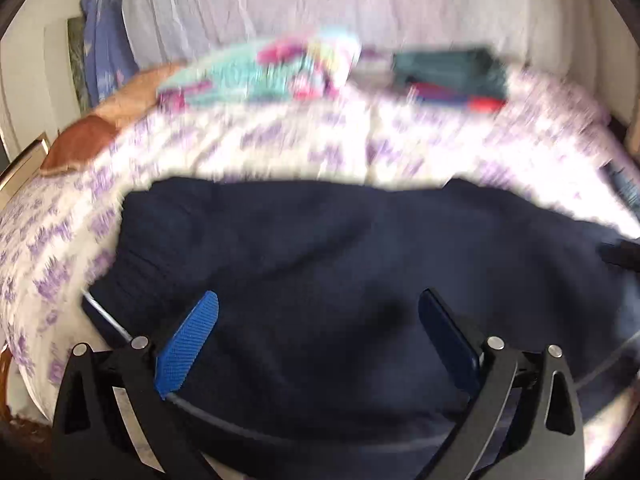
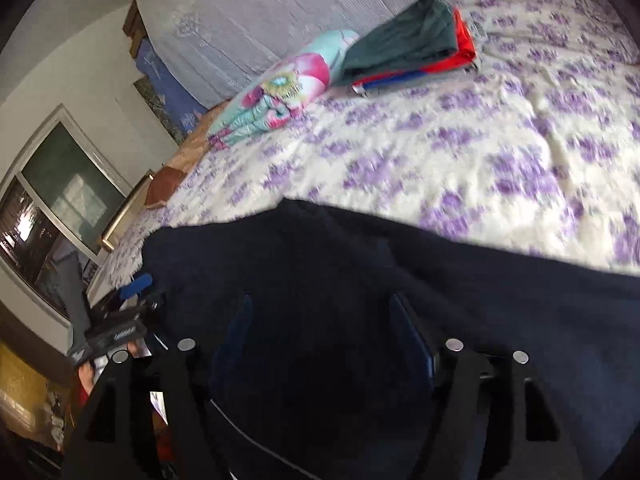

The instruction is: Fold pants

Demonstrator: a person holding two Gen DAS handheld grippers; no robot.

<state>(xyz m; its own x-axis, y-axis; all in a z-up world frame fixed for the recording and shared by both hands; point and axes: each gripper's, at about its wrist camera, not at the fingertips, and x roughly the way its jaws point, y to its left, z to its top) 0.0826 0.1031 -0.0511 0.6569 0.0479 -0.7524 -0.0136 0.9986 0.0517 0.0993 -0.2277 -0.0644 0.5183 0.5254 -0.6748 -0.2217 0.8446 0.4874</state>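
Nearest the lens in the left wrist view: left gripper (image 1: 318, 312), black frame with ribbed blue pads, jaws spread wide, nothing between them, poised over the dark navy soft-fabric pants (image 1: 320, 248). Same story in the right wrist view: right gripper (image 2: 320, 320), fingers parted, hovering above the same pants (image 2: 460, 300), cloth beneath the pads but, as far as can be told in the dim lower frame, not pinched.

Pants spread across the near edge of the bed, on the white bedspread with purple flower print (image 1: 280, 148). A pale line, perhaps a stripe or cord, curving across the cloth near the left pads. Probably light, limp and prone to sagging; thick enough to bunch. Best taken at an edge or corner, such as the far hem, both claws well apart, so the fold stays flat.

Farther back: a turquoise and pink floral pillow (image 2: 280, 92), then a folded stack of dark green, red and blue clothes (image 2: 412, 44), then a pale lilac headboard cover (image 1: 320, 8).

Left view blurred by motion, but showing the pants' full far edge. Right view sharper, adding a window (image 2: 60, 184) at the left and the other gripper's blue pad beside the pants.
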